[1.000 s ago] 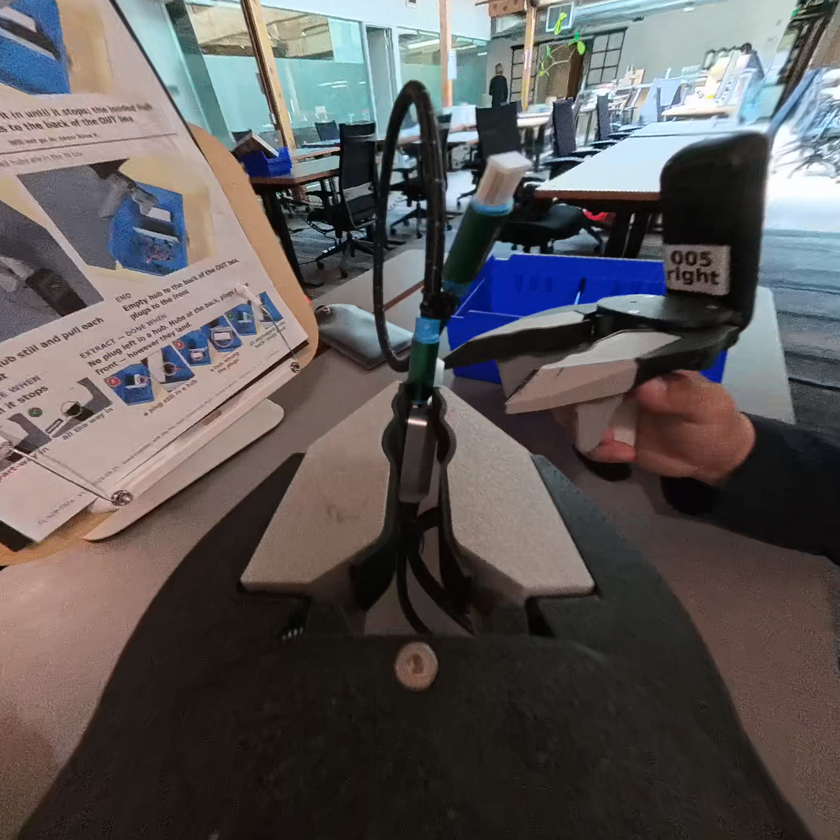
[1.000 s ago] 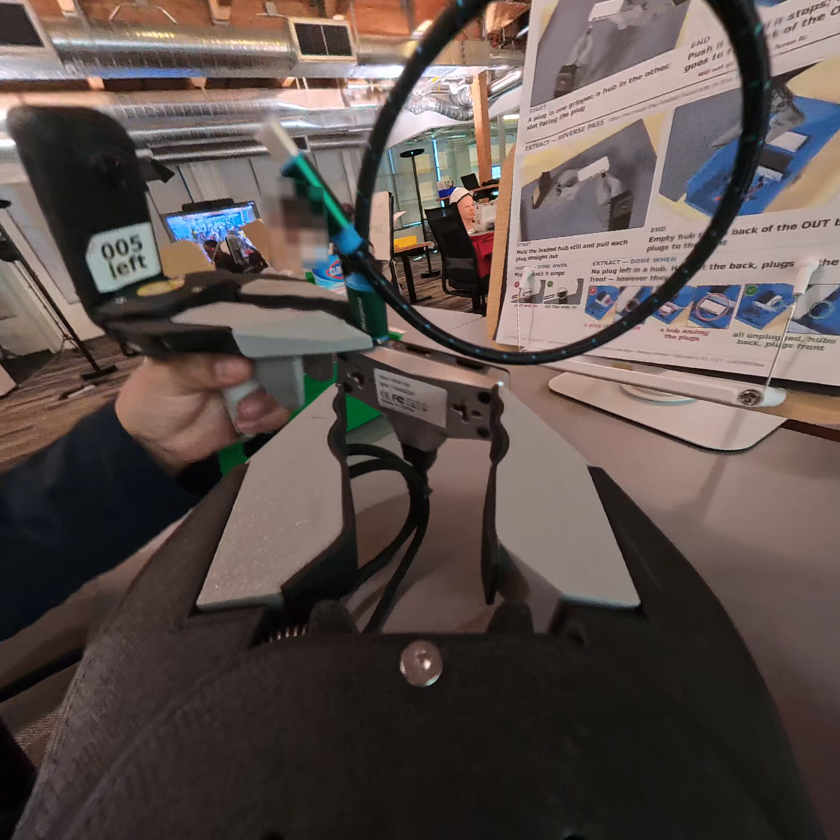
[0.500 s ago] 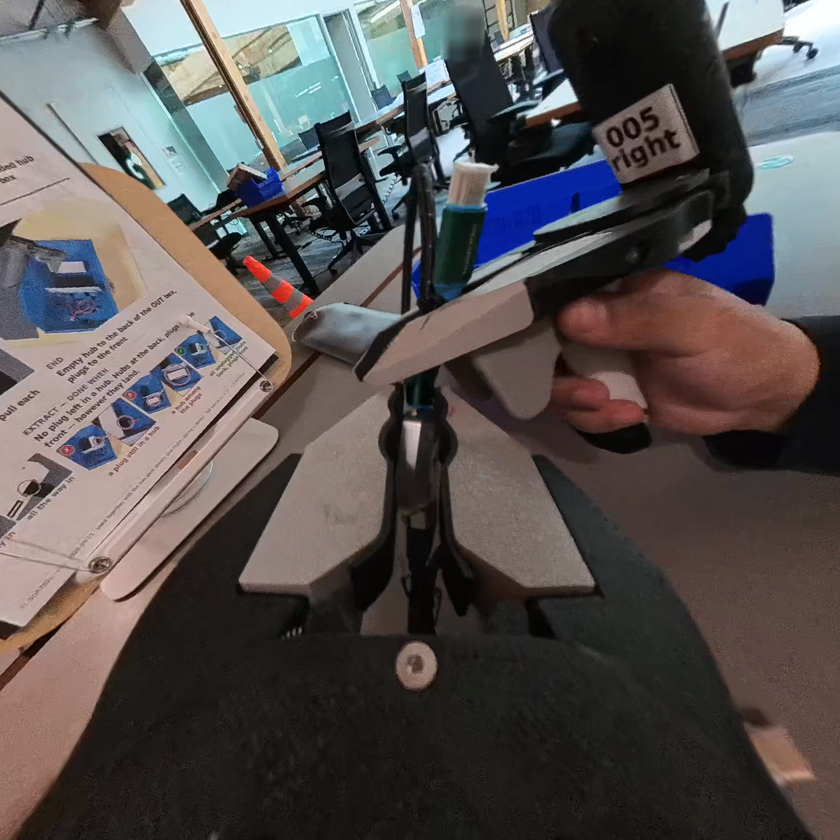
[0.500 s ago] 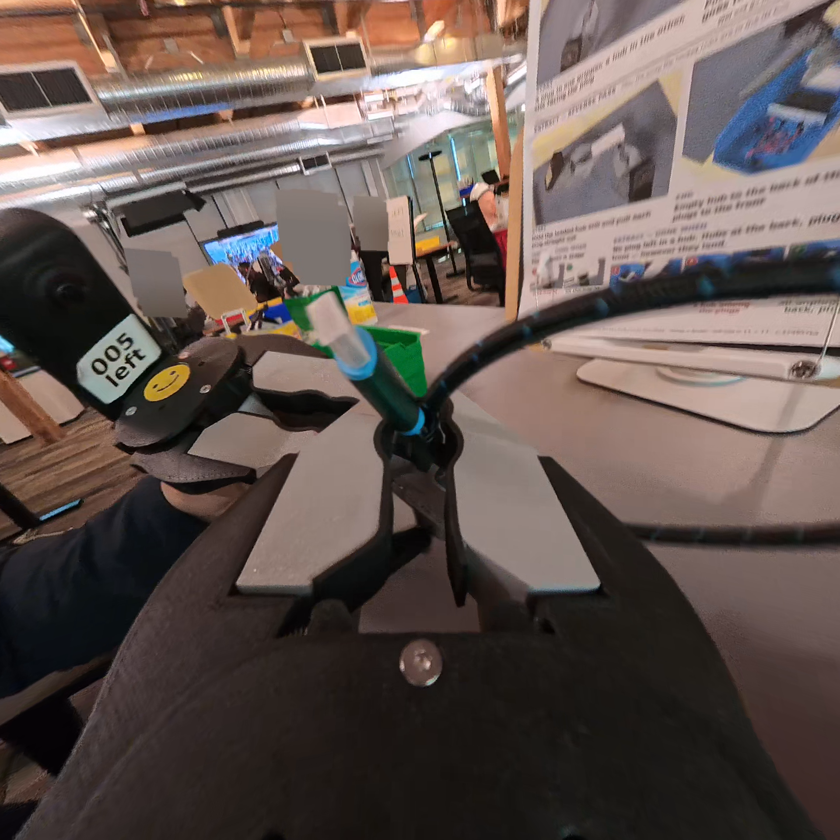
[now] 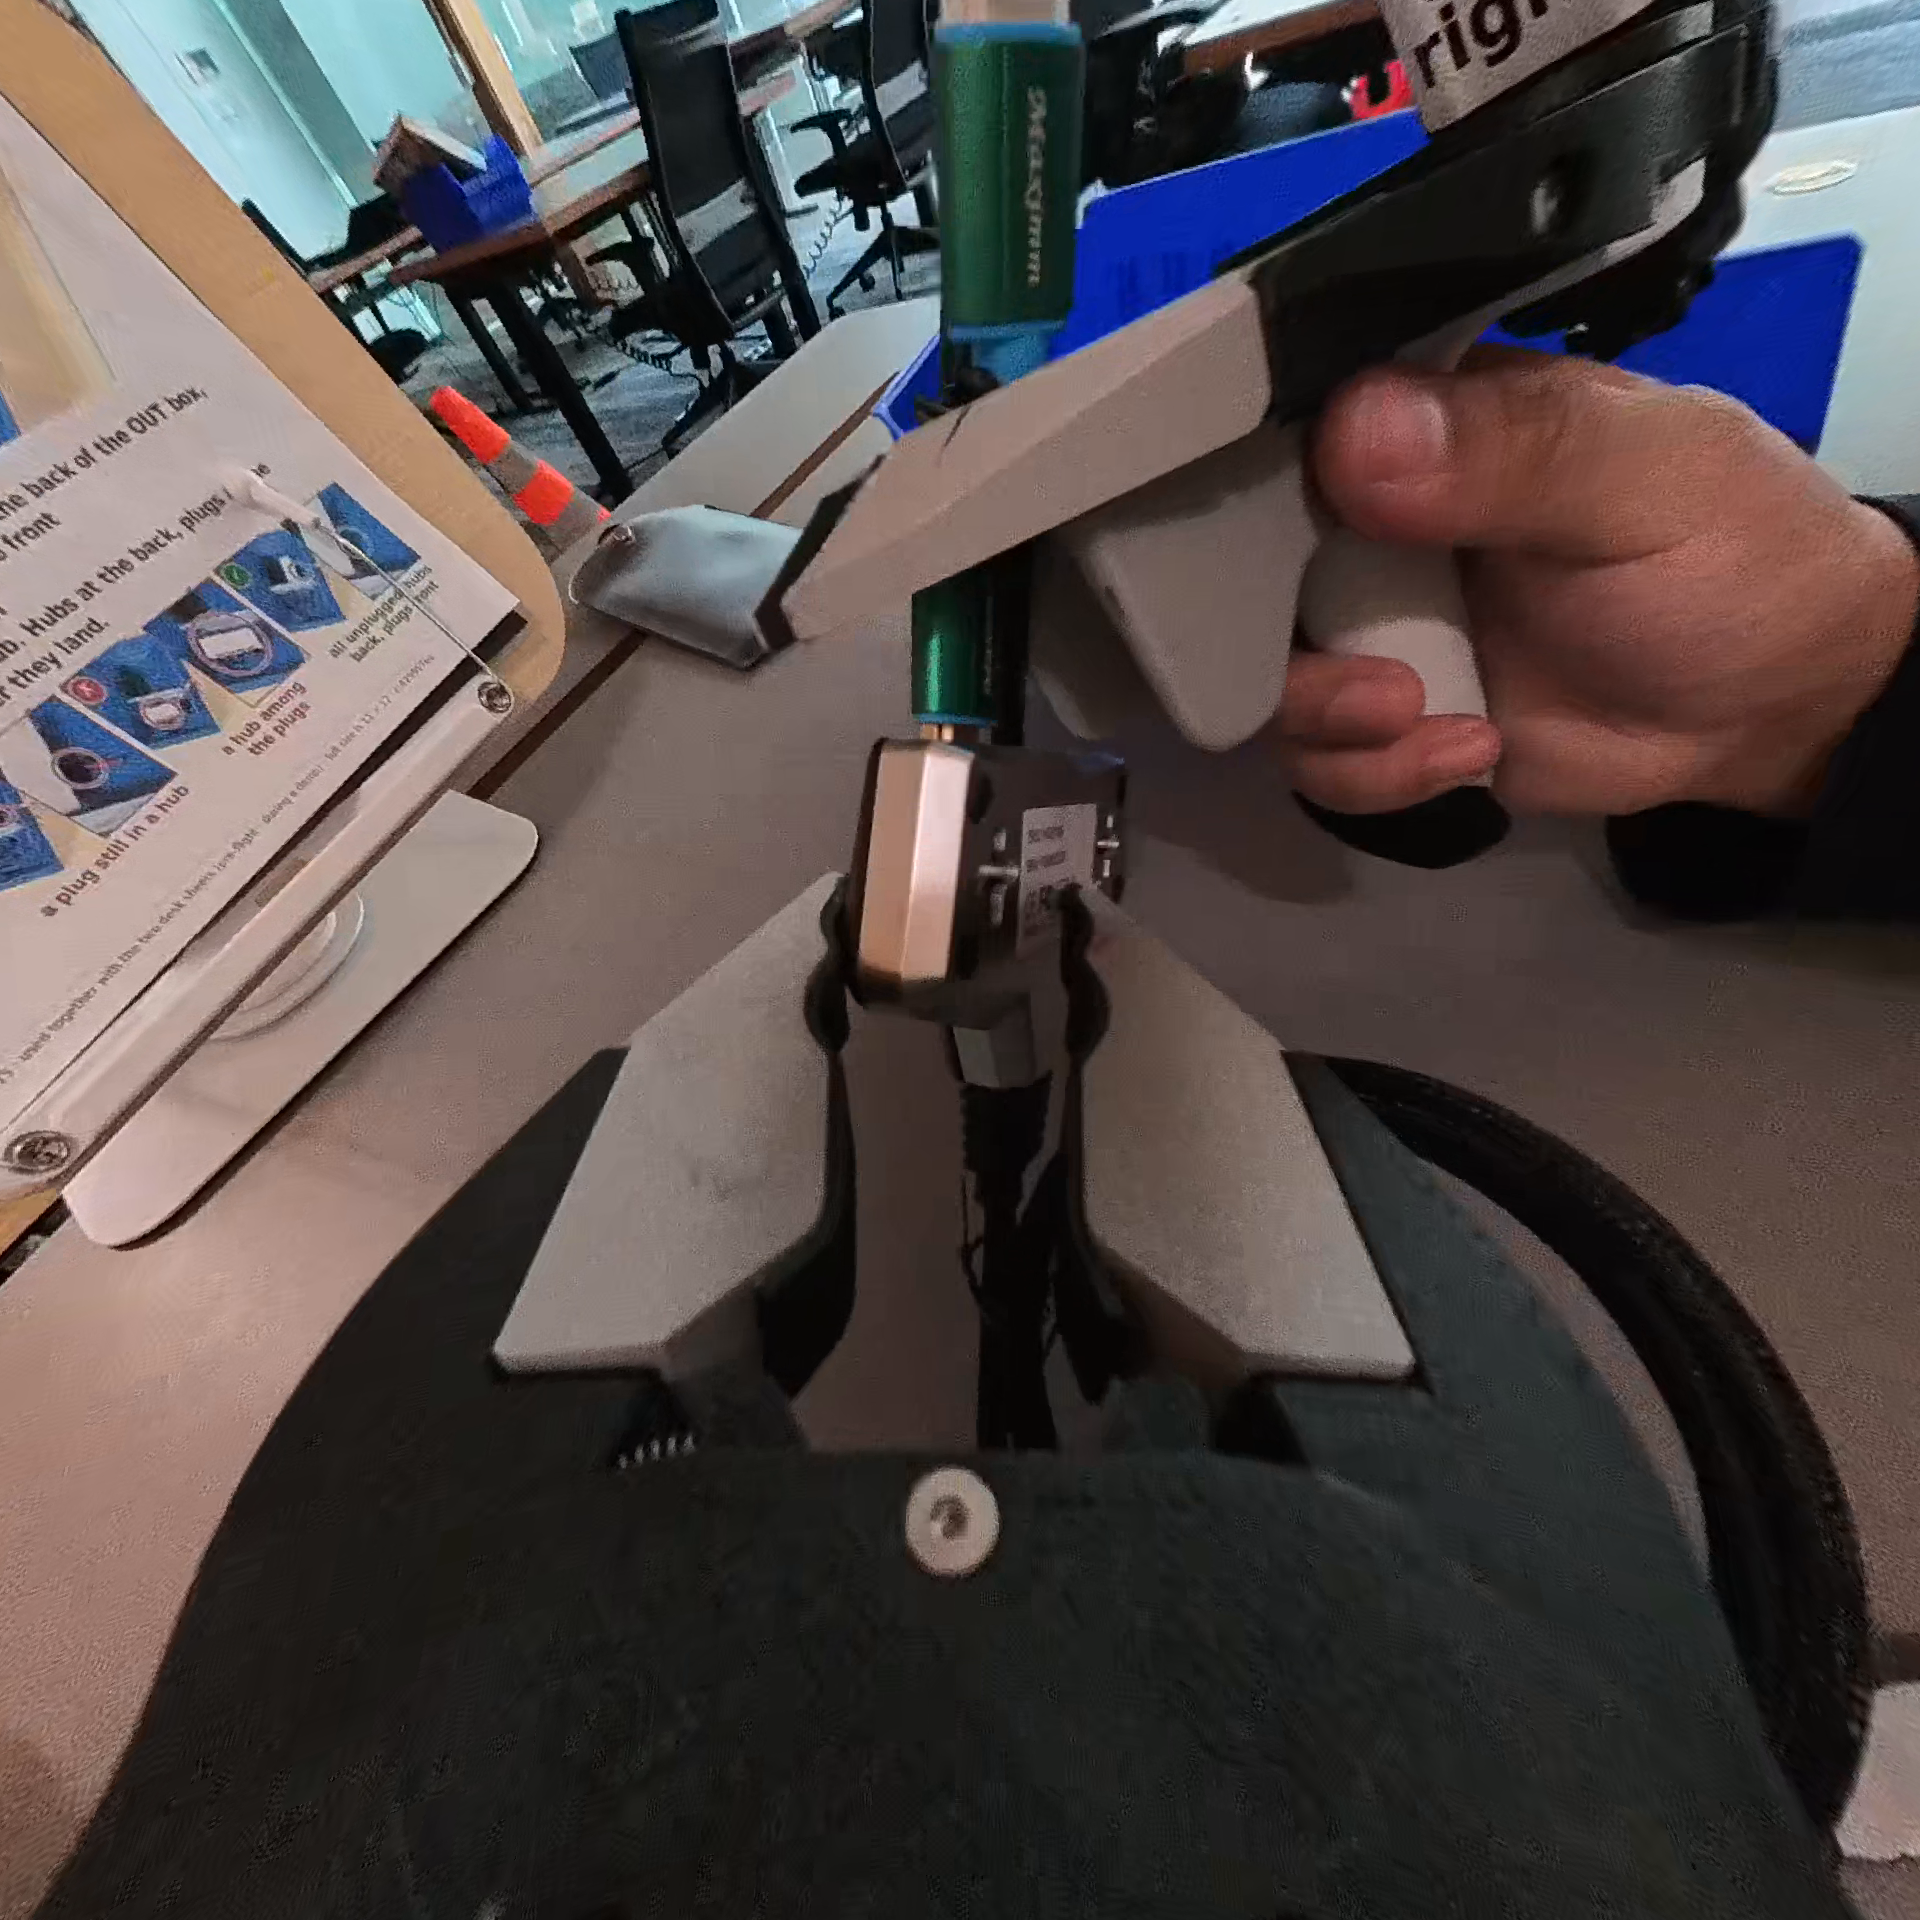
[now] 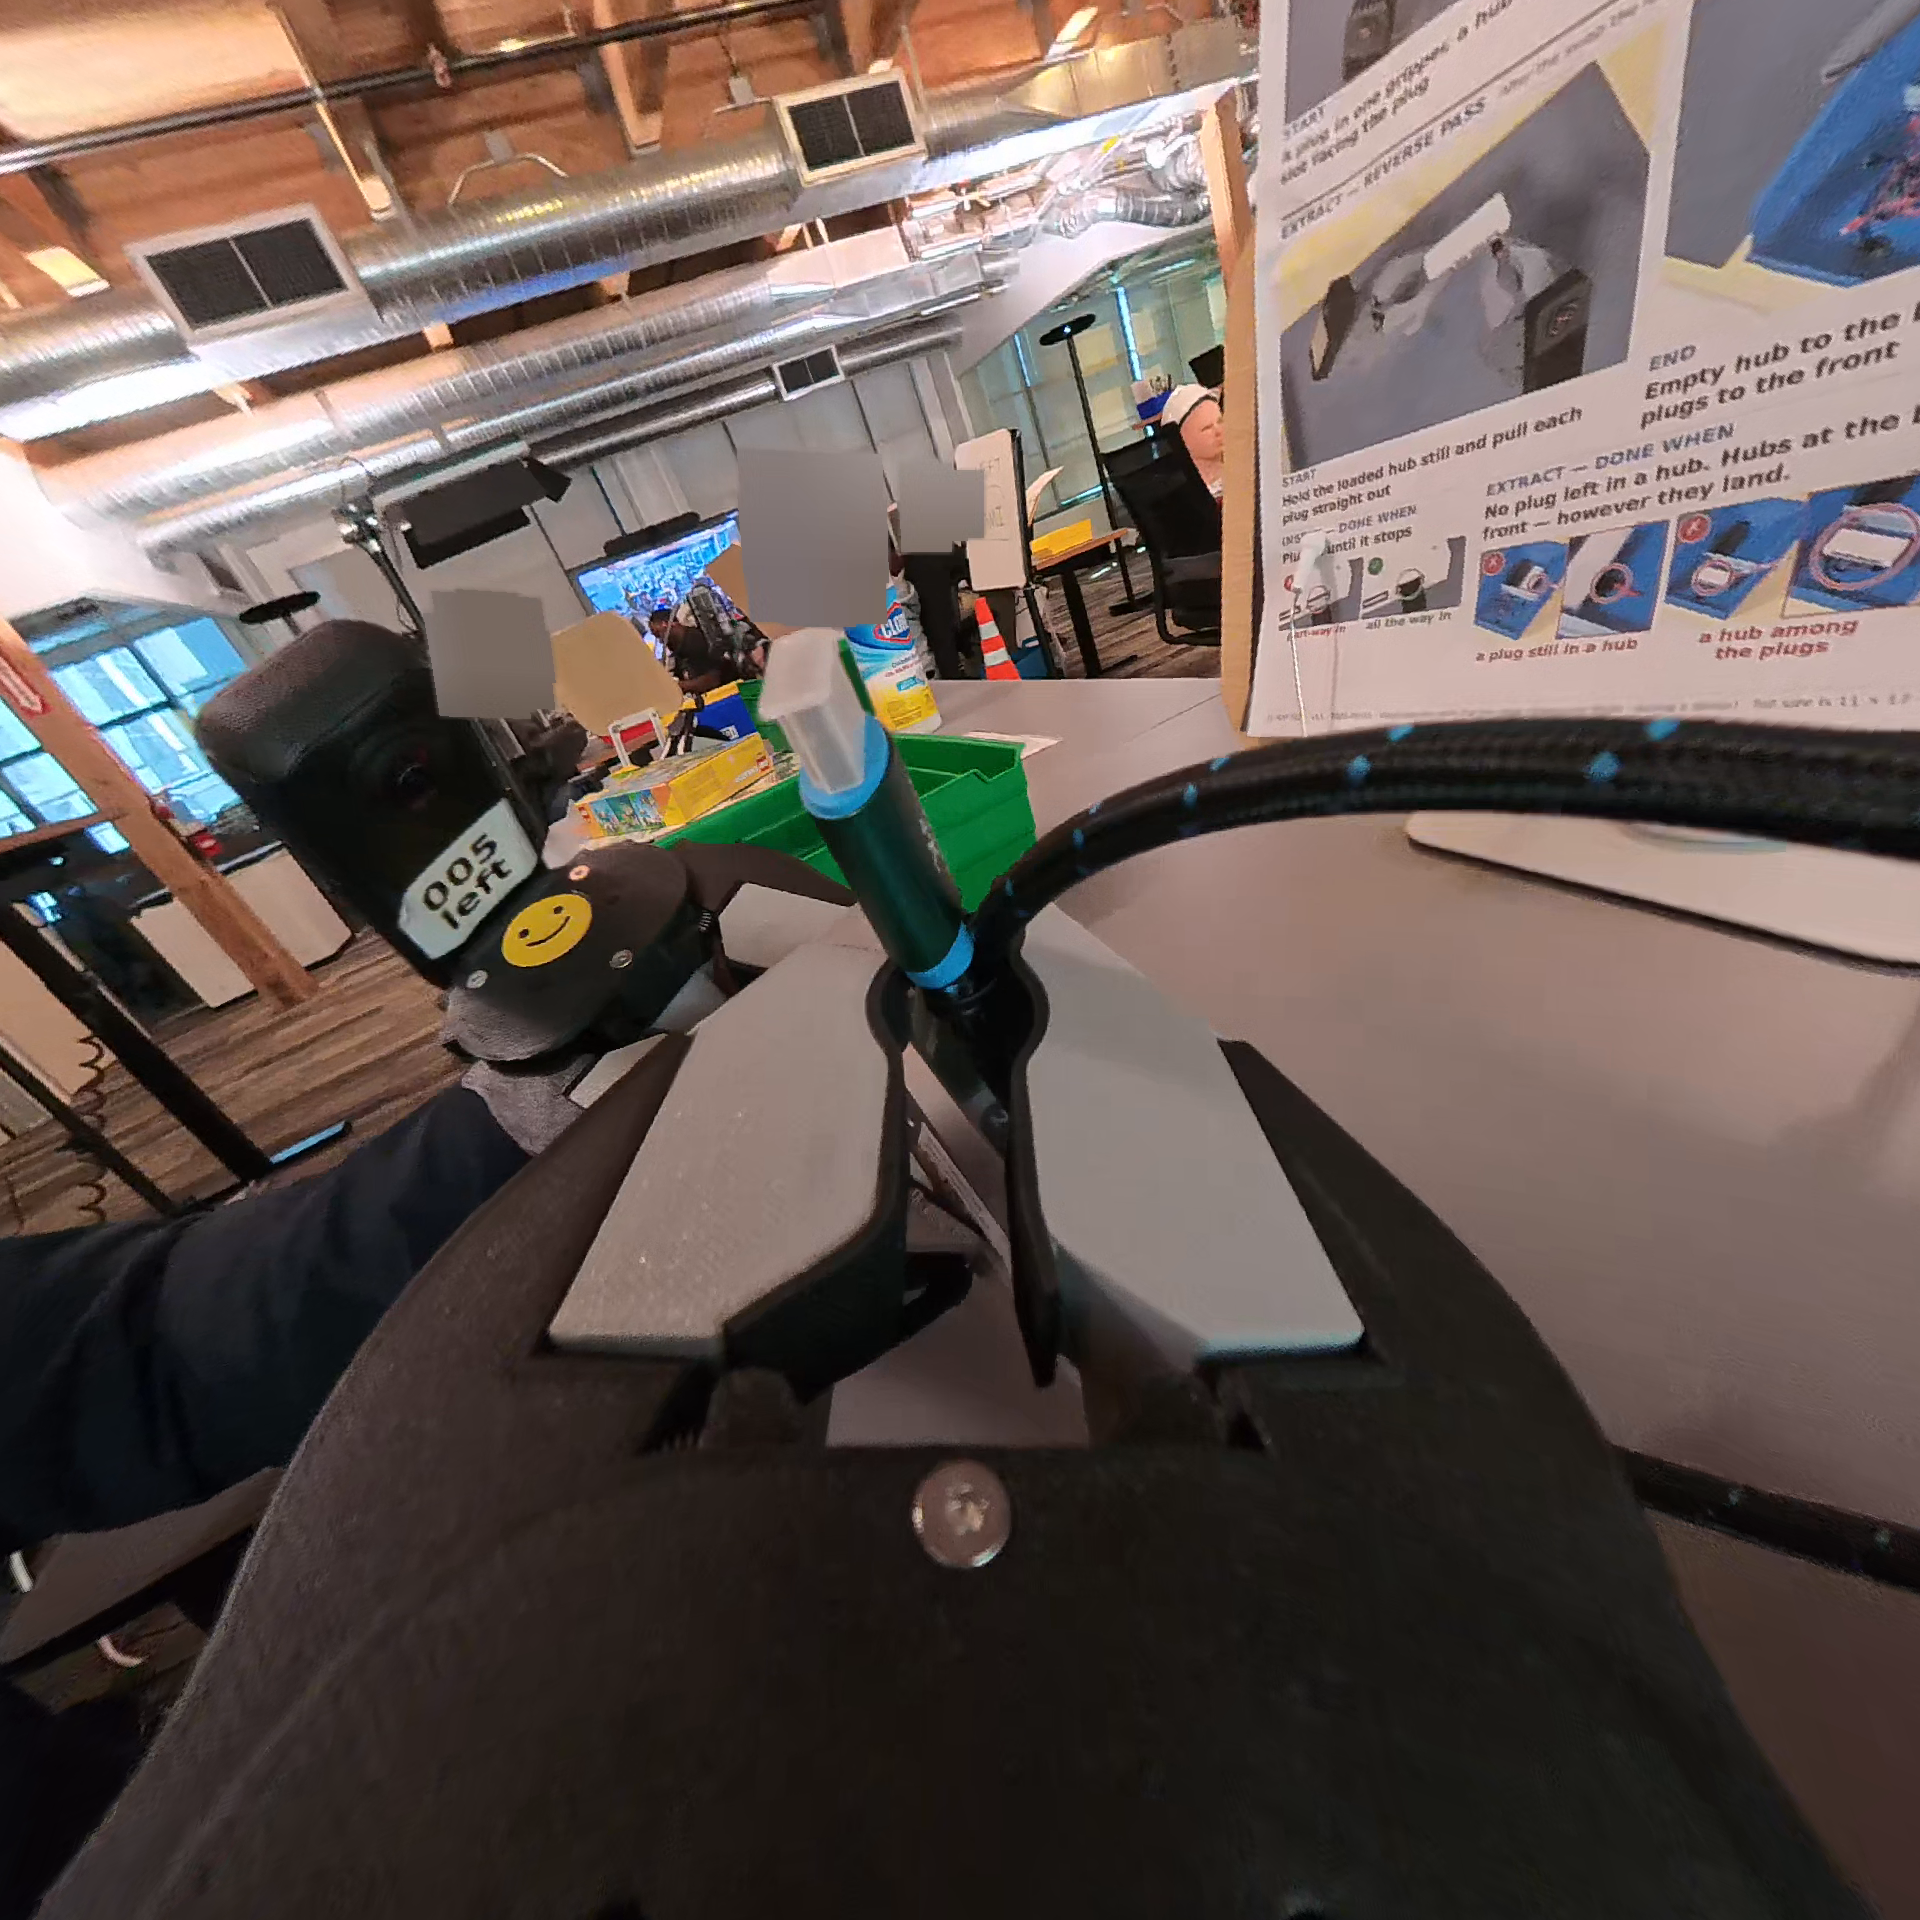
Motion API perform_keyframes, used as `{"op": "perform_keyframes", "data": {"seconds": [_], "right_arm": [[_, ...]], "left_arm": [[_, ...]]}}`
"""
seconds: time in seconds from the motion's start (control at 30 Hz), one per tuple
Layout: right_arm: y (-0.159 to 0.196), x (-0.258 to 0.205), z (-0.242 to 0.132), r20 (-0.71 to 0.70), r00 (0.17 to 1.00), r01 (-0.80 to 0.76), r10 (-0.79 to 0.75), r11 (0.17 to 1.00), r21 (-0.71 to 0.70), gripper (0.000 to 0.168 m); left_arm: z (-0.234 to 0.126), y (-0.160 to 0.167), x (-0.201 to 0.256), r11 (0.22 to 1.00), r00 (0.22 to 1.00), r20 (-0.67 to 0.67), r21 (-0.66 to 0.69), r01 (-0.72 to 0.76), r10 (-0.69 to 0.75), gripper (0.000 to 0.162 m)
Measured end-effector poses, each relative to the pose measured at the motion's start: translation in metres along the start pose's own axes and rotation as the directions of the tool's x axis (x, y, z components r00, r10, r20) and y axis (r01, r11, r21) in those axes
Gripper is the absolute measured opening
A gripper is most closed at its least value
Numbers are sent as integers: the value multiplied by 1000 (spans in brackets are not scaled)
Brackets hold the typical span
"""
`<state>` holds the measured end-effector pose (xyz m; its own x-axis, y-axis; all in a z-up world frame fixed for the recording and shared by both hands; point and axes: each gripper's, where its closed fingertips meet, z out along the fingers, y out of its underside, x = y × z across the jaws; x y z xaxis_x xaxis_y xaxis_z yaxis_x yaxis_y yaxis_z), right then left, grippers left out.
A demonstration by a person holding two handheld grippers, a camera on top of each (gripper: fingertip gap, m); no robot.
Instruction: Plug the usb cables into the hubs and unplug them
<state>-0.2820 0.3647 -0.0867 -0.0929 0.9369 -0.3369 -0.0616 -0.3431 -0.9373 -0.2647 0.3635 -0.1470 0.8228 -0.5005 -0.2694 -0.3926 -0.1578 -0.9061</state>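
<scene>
In the left wrist view my left gripper has its jaws apart. A small grey hub with a white label stands askew between them. Its lower corner is against the left pad, and the right pad lies over its label face. A green plug meets the hub's top edge. My right gripper crosses just above the hub and is shut on that plug. A second green plug with a clear cap rises above the right gripper's fingers. In the right wrist view my right gripper is shut, with the capped plug and the black braided cable coming out at its tips.
An instruction sheet on a stand is at the left, with a grey pouch behind it. A blue bin is at the back and a green bin lies across the table. A hand holds the right gripper. The cable loops along the table. The tips of one gripper are about 6 cm away from the tips of the other.
My left jaws have widened and the hub has turned from edge-on to show its label face. My right gripper, open around the hub a second ago, has closed on the plug above it.
</scene>
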Motion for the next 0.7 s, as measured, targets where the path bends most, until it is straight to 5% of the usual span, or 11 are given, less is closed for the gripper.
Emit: {"op": "perform_keyframes", "data": {"seconds": [0.7], "right_arm": [[5,-6,-2,142,982,-117,123,992,-46,11]], "left_arm": [[4,0,6,997,996,-62,49,63,-60,34]]}}
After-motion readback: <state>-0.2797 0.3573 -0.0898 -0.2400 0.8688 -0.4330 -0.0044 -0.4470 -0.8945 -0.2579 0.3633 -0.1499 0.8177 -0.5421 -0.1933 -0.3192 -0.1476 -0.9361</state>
